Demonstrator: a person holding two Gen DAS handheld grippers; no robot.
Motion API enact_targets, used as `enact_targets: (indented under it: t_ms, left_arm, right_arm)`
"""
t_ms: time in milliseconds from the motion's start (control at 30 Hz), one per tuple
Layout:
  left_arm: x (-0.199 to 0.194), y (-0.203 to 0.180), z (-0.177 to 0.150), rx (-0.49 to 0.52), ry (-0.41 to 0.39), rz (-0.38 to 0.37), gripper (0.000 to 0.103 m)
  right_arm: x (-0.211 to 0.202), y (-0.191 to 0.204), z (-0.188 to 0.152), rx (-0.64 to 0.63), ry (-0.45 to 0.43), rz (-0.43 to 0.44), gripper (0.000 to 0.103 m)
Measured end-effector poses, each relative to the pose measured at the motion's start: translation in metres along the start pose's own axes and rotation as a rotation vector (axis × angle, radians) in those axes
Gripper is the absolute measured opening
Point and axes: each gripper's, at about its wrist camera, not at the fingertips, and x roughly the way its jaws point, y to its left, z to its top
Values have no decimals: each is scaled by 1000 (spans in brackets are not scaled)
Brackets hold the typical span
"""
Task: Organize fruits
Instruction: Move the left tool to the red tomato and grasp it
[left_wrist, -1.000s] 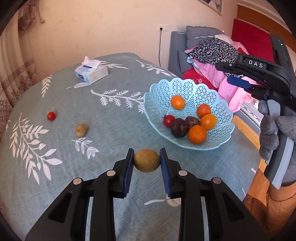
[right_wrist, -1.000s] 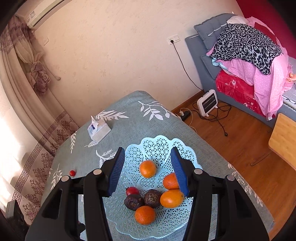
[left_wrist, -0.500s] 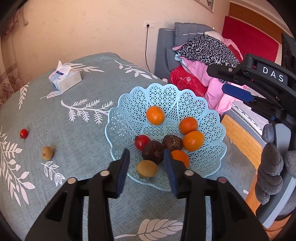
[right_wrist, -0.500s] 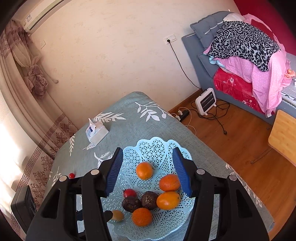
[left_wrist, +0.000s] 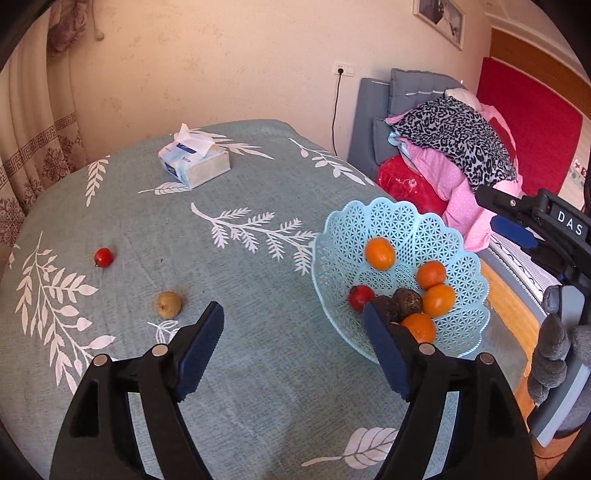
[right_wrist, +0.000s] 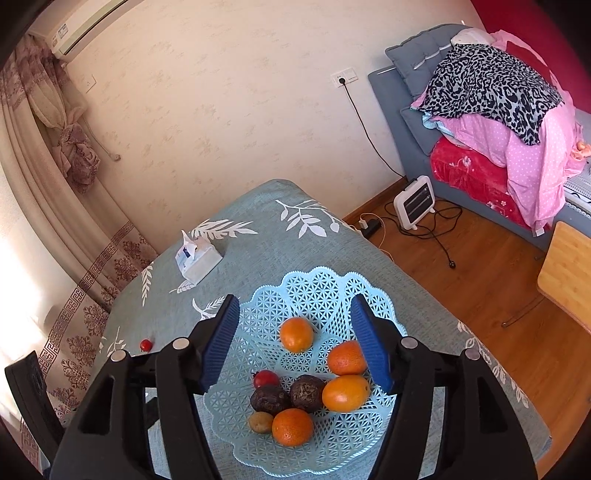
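Observation:
A light blue lattice basket (left_wrist: 391, 218) (right_wrist: 321, 275) holds several oranges (right_wrist: 296, 334), a red fruit (right_wrist: 266, 378), two dark wrinkled fruits (right_wrist: 306, 395) and a yellow-brown fruit (right_wrist: 261, 422) at its near edge. On the cloth to the left lie another yellow-brown fruit (left_wrist: 168, 304) and a small red fruit (left_wrist: 103, 257) (right_wrist: 146, 344). My left gripper (left_wrist: 293, 332) hovers over the table just left of the basket, its jaws opening with nothing between them. My right gripper (right_wrist: 294, 317) hangs above the basket, jaws opening and empty.
A tissue pack (left_wrist: 194, 164) (right_wrist: 197, 260) sits near the table's far edge. The teal leaf-print tablecloth (left_wrist: 258, 387) covers the table. Right of it are a wooden floor, a small heater (right_wrist: 413, 201) with cables and a bed piled with clothes (left_wrist: 454, 147). A gloved hand (left_wrist: 554, 354) holds the right tool.
The left gripper carried the yellow-brown fruit over to the basket, let it go at the near edge, opened wide and drew back to the left. The right gripper's jaws widened slightly.

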Motion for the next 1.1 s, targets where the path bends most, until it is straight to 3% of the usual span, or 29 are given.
enact_targets:
  t_ms: [333,600,833,1100]
  left_arm:
    - [-29,56,9,-98,-54,68,84]
    - [-30,98,12,-165,-49,139,84]
    - [-6,144,16,-257,-13,201,84]
    - [51,195,23,-345,78,237,84]
  right_arm:
    - [2,10,-7,-26,19,20,64]
    - [5,19,-12,-43,45,40,65]
    - [15,32,-22,-85,89,63,65]
    - [32,48,-38,-136,153,83,65]
